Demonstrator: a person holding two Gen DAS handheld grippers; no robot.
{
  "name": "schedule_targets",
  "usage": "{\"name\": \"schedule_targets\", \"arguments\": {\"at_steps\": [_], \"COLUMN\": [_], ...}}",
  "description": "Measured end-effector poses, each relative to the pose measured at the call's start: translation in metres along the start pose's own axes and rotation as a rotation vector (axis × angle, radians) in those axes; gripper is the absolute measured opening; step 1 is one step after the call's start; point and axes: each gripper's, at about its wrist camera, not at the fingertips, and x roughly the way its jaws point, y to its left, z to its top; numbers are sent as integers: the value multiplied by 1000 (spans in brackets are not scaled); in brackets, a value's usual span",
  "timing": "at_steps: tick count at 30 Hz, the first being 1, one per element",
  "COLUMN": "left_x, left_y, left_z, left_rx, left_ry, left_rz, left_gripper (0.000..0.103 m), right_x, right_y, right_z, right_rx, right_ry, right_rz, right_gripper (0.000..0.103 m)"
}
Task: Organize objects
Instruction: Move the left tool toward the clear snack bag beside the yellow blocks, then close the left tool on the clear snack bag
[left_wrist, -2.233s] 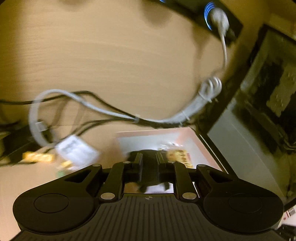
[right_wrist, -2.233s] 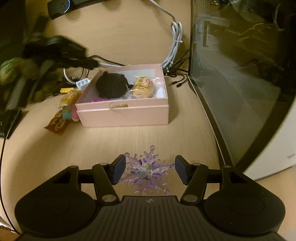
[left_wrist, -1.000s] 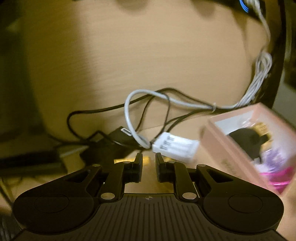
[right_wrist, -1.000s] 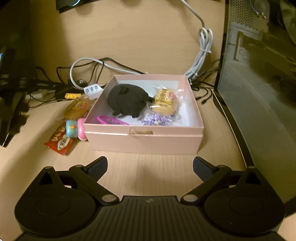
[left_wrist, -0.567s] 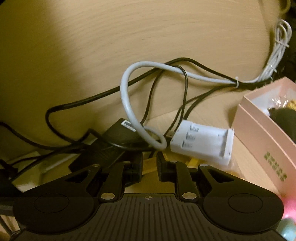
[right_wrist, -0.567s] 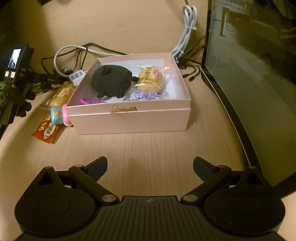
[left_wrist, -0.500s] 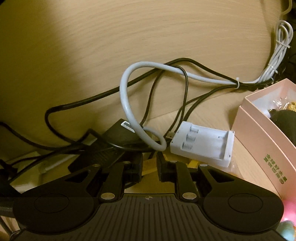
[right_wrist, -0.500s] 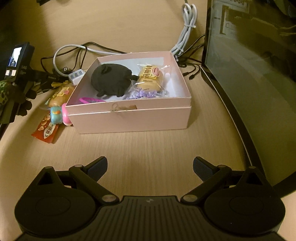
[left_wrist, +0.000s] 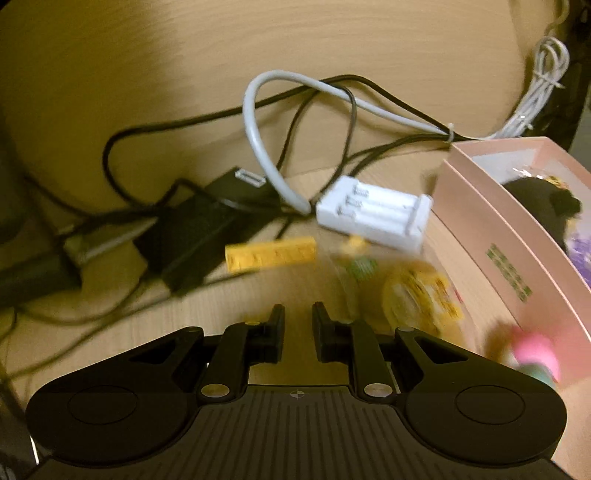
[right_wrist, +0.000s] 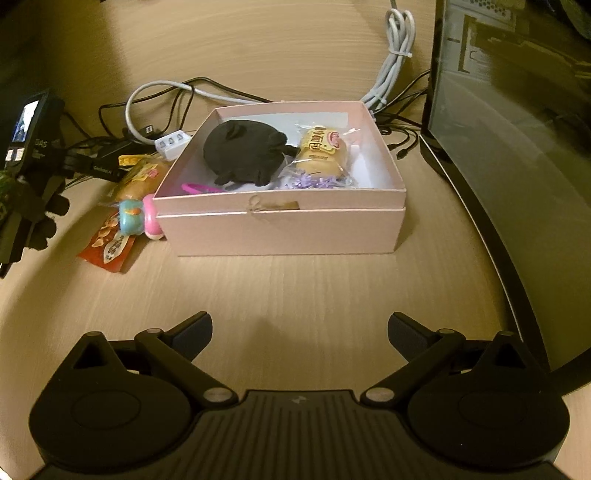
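The pink box (right_wrist: 280, 229) lies ahead of the right gripper (right_wrist: 300, 332), well apart from it across bare desk (right_wrist: 295, 291). It now contains a black plush (right_wrist: 243, 151), a wrapped bun (right_wrist: 321, 151), a pink clip (right_wrist: 199, 189) and the purple snowflake (right_wrist: 314, 182). About two seconds earlier the snowflake lay between the right jaws; it is now in the box, so that placement is judged complete. The right jaws have just been opening further and stand fully spread with nothing between them.

The left gripper (left_wrist: 298, 321) has swung away from the box interior and lowered toward the items remaining outside, to the box's left. Its jaws are nearly pressed together, a narrow gap only, and hold nothing. Directly ahead lies a yellow brick (left_wrist: 271, 254); ahead and to its right lie a second wrapped bun (left_wrist: 417, 295) and a pink-and-teal toy (left_wrist: 532, 354), both blurred. A white charger (left_wrist: 373, 214) and cables (left_wrist: 258, 147) lie beyond.

The next pickup probably comes from this group; the left jaws must widen first.
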Motion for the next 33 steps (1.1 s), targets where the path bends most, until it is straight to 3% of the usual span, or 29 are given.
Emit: {"name": "schedule_targets", "arguments": {"at_steps": [12, 19, 22, 25, 29, 33], "left_x": [-56, -58, -59, -78, -79, -55], "left_y": [-3, -33, -28, -20, -13, -9], "left_z": [-56, -48, -43, -36, -19, -6], "left_rx": [-147, -16, -89, -183, -317, -388], "left_ry": [27, 77, 100, 5, -77, -60], "left_rz": [-140, -172, -210, -207, -167, -120], "left_gripper": [17, 18, 18, 18, 18, 18], "right_x": [-4, -5, -7, -9, -8, -12], "right_y": [14, 18, 15, 8, -3, -9], "right_z": [-9, -11, -11, -13, -15, -16], "right_rx": [-31, -26, -13, 12, 51, 67], "right_ry": [-2, -9, -15, -18, -5, -15], "right_rz": [36, 44, 34, 26, 15, 2], "right_gripper": [103, 103, 103, 103, 103, 103]}}
